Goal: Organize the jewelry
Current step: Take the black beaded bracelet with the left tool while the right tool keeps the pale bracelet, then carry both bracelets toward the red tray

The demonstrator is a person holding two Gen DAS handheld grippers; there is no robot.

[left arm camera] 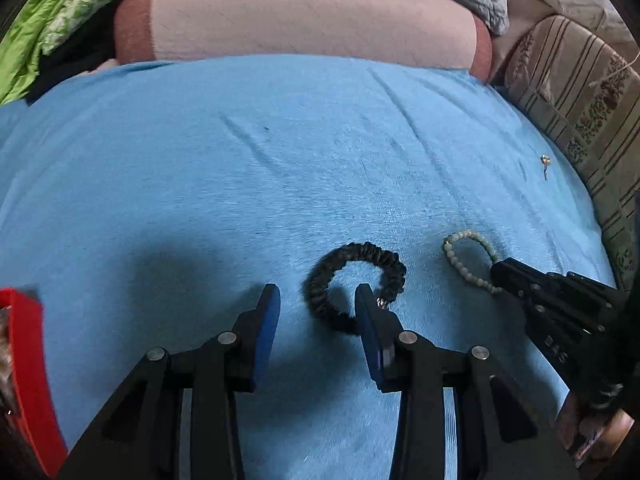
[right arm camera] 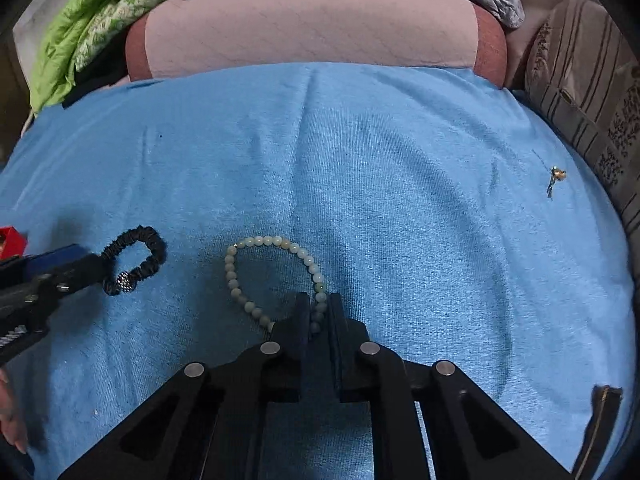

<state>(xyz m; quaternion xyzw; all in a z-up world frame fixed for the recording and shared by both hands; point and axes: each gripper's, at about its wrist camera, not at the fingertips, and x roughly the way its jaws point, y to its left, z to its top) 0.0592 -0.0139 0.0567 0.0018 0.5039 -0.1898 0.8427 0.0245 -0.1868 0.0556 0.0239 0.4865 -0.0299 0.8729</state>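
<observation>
A black beaded bracelet (left arm camera: 352, 280) lies on the blue cloth (left arm camera: 280, 160). My left gripper (left arm camera: 318, 300) is open, its right finger inside the bracelet's loop and its left finger outside it. It also shows in the right wrist view (right arm camera: 136, 256). A pale bead bracelet (right arm camera: 272, 276) lies to the right of it, also in the left wrist view (left arm camera: 468, 256). My right gripper (right arm camera: 319, 304) is shut on the pale bracelet's near right side. A small gold earring (right arm camera: 556, 178) lies far right on the cloth, also in the left wrist view (left arm camera: 545, 162).
A red box (left arm camera: 28, 372) stands at the left edge, also in the right wrist view (right arm camera: 12, 240). A pink pillow (left arm camera: 304, 16) lies behind the cloth, green bedding (left arm camera: 68, 12) at back left, a striped cushion (left arm camera: 580, 96) at right.
</observation>
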